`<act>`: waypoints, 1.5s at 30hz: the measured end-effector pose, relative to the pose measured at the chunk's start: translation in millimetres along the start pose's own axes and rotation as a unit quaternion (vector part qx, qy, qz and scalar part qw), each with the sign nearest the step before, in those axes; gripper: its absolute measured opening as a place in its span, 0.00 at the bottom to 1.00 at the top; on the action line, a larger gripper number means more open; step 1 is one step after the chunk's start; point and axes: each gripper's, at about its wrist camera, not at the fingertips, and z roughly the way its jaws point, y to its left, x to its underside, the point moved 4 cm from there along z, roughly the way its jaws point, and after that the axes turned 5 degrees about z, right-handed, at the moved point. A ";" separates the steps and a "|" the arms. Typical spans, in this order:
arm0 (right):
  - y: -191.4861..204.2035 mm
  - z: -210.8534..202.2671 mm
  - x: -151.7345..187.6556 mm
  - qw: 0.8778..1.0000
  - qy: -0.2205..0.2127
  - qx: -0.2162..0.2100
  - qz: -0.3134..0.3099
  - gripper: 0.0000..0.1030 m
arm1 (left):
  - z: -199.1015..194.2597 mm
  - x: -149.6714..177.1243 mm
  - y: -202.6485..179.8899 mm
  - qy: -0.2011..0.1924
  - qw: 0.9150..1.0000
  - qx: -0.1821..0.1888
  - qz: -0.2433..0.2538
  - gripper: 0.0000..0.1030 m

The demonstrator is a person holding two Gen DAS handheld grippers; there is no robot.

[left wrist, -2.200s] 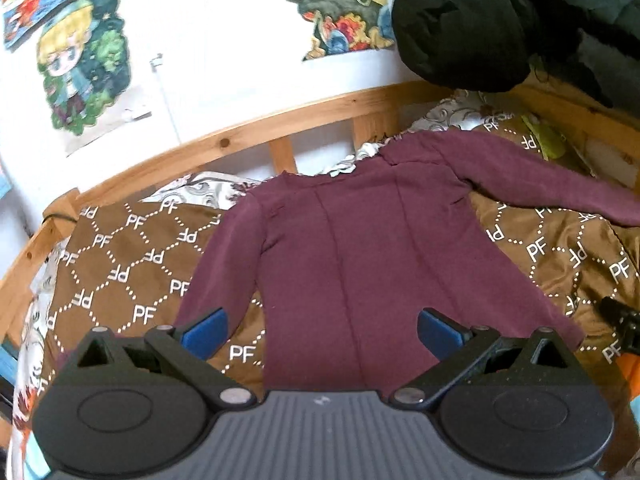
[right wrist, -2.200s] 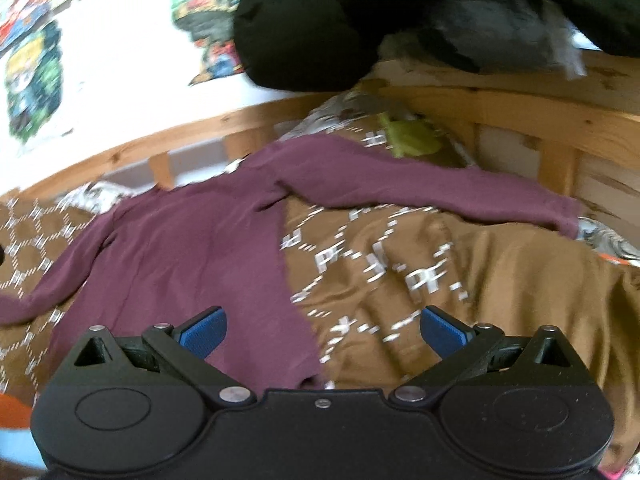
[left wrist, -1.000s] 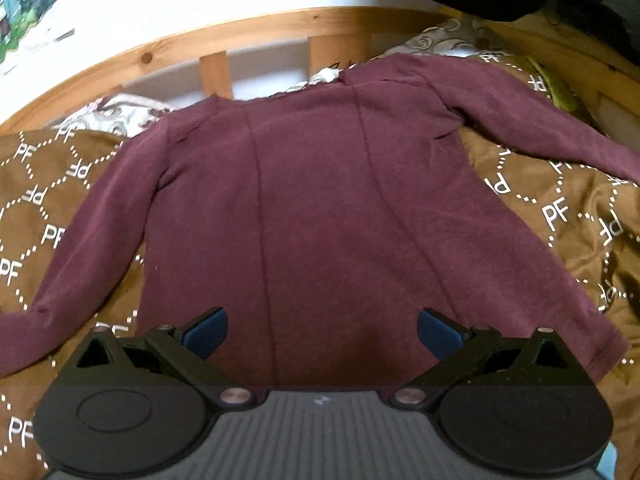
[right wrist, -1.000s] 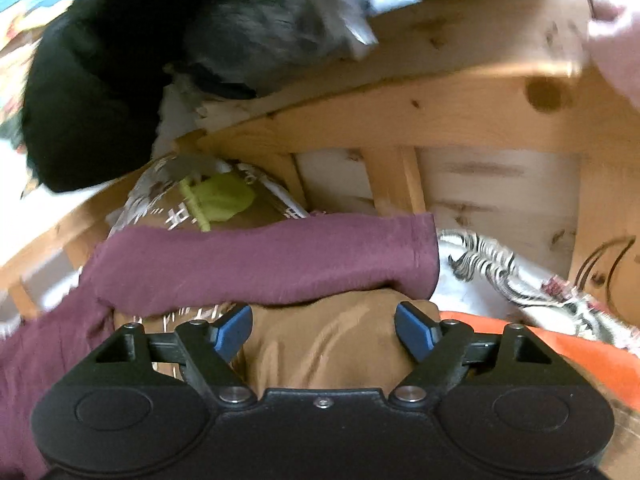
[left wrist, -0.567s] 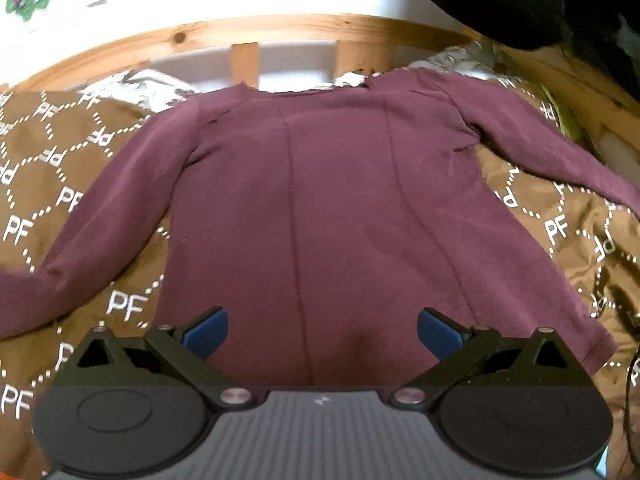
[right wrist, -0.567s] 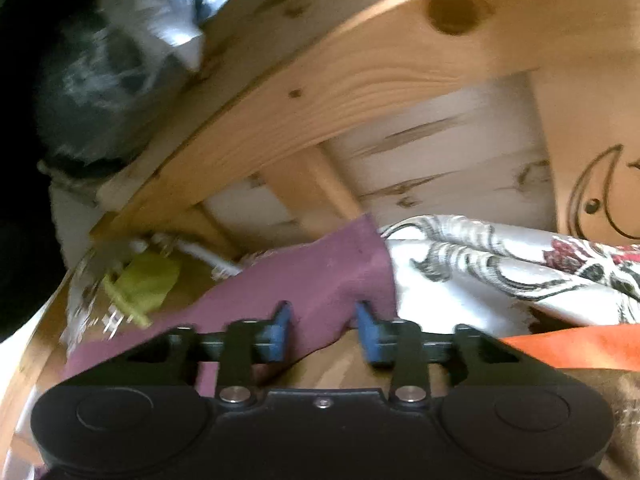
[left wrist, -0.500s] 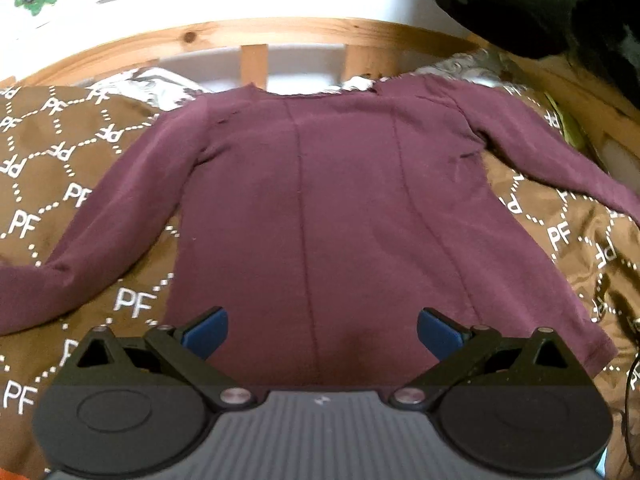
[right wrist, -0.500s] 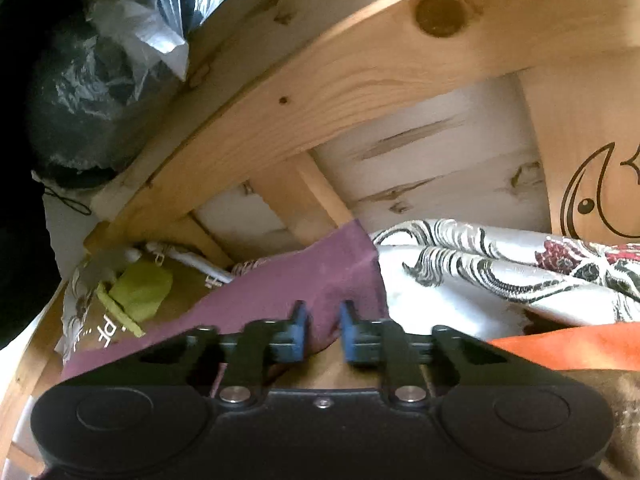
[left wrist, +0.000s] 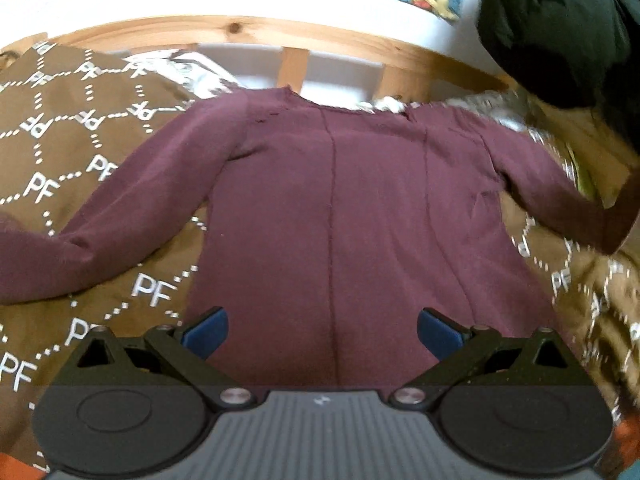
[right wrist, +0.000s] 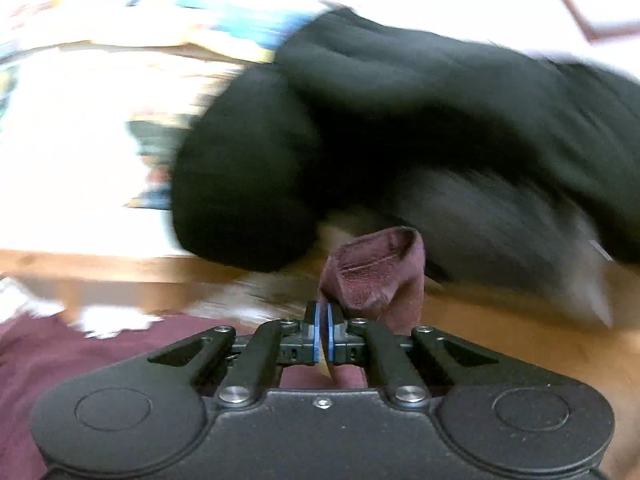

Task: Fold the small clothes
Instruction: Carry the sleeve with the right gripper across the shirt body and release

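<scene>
My left gripper (left wrist: 322, 330) has its 2 blue fingers (left wrist: 206, 330) spread wide, with nothing between them. They hang over the bottom edge of the dark red long-sleeved top (left wrist: 352, 216). The top lies flat on the brown blanket (left wrist: 72, 152) on the bed, with its neck near the wooden bed rail (left wrist: 256, 32). 1 sleeve lies out to the left side. The other sleeve goes off to the right and lifts up at its end.

My right gripper (right wrist: 323, 336) has just squeezed its fingers together, and they pinch the sleeve cuff (right wrist: 376, 276). The cuff sticks up past the fingertips. Behind it is a big black jacket (right wrist: 400, 140), all blurry.
</scene>
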 end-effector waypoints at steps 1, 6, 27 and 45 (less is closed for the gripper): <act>17.6 -0.7 -1.8 0.999 -0.009 -0.028 -0.026 0.00 | -2.4 -1.9 5.5 -0.004 1.000 -0.003 -0.012 0.99; 112.1 -18.1 4.8 0.972 -0.038 -0.173 -0.154 0.00 | -12.0 -10.8 38.8 -0.024 0.997 -0.020 -0.077 0.99; 137.6 23.2 115.2 0.953 0.251 -0.114 -0.124 0.42 | -7.1 12.3 50.2 0.011 0.996 -0.028 -0.086 0.99; 134.1 -17.2 19.4 0.982 0.113 -0.148 -0.032 0.14 | -11.6 6.8 59.5 -0.001 0.994 -0.042 -0.106 0.99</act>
